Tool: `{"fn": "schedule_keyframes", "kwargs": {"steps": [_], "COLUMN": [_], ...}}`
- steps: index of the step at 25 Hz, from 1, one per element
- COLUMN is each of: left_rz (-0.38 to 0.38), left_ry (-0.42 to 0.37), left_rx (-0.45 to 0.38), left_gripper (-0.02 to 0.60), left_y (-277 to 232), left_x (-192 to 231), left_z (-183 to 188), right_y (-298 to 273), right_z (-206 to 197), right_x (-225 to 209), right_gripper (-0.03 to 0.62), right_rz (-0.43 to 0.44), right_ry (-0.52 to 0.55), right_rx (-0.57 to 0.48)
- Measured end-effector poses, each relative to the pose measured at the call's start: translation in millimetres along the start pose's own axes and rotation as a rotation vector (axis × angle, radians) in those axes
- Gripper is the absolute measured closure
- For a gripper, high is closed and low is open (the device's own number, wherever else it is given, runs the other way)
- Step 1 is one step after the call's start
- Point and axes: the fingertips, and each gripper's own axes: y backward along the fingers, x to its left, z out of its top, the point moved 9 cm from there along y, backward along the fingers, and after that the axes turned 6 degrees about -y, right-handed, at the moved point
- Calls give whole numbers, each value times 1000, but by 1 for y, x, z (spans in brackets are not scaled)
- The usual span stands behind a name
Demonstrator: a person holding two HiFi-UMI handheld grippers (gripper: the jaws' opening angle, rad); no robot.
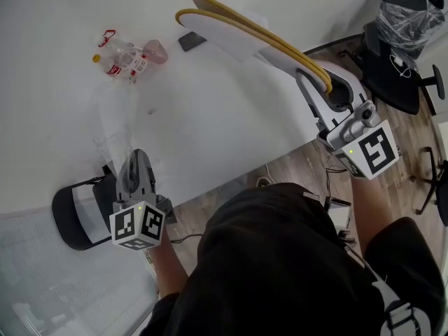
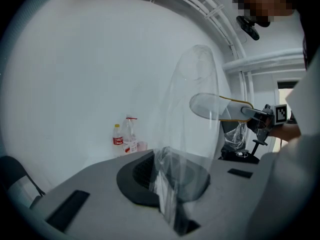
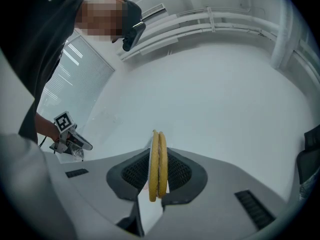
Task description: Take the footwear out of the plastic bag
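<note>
Overhead, the broad white table [image 1: 224,110] carries clear plastic bottles [image 1: 122,60], with wood-look floor [image 1: 294,168] and a black office chair [image 1: 392,75] beside it. The right gripper [image 1: 316,84] pinches flat white, yellow-edged slippers [image 1: 238,28] above the tabletop. The left gripper [image 1: 138,158] is clamped on the clear plastic bag [image 1: 115,121].

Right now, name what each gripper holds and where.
Left gripper: plastic bag, pinched at its edge. Right gripper: slippers, by the yellow rims at one end.

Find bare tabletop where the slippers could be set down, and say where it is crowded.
Free: the white table, between the plastic bag in the left gripper and the slippers in the right gripper. Crowded: far left, round the bottles.
</note>
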Motion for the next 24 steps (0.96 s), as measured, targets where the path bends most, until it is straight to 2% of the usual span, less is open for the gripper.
{"fn": "schedule_keyframes", "kwargs": {"steps": [16, 24], "left_rz": [-27, -19], "left_ry": [15, 8], "left_rx": [11, 0], "left_gripper": [551, 551], "left_y": [-2, 32], "left_x": [8, -11], "left_z": [12, 8], "right_y": [-12, 24], "right_z": [17, 27], "right_x": [8, 22], "right_gripper": [525, 525], "right_rz": [13, 27], "right_ry": [10, 14], "right_rx": [25, 18]}}
